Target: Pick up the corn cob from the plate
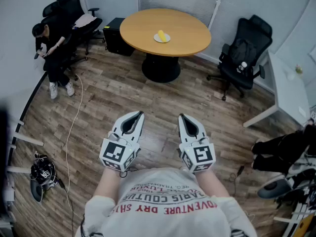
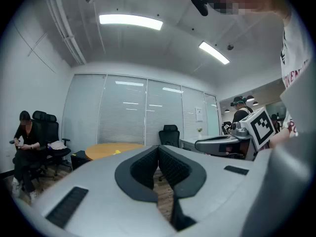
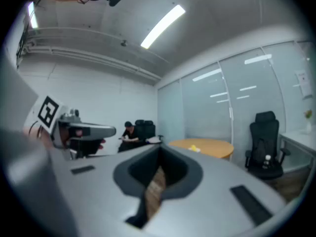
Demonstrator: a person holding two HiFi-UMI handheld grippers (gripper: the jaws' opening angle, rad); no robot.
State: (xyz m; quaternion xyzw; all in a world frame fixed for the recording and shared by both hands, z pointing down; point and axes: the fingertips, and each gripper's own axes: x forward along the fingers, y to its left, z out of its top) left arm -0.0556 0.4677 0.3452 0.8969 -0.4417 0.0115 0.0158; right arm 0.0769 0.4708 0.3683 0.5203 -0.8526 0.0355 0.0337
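Corn point(image 1: 161, 35) on plate point(image 1: 168, 39), well ahead of my left gripper point(image 1: 138, 114) and right gripper point(image 1: 182, 117): both clenched empty, nothing yet within reach.

Wood floor point(image 1: 148, 98) lies open ahead, right up to the round table point(image 1: 192, 33); tabletop free all round the plate point(image 1: 167, 39); black chair point(image 1: 244, 53) off its right edge.

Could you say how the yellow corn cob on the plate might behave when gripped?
The yellow corn cob looks rounded and elongated, so it may roll on its small white plate. It seems small, so probably light.
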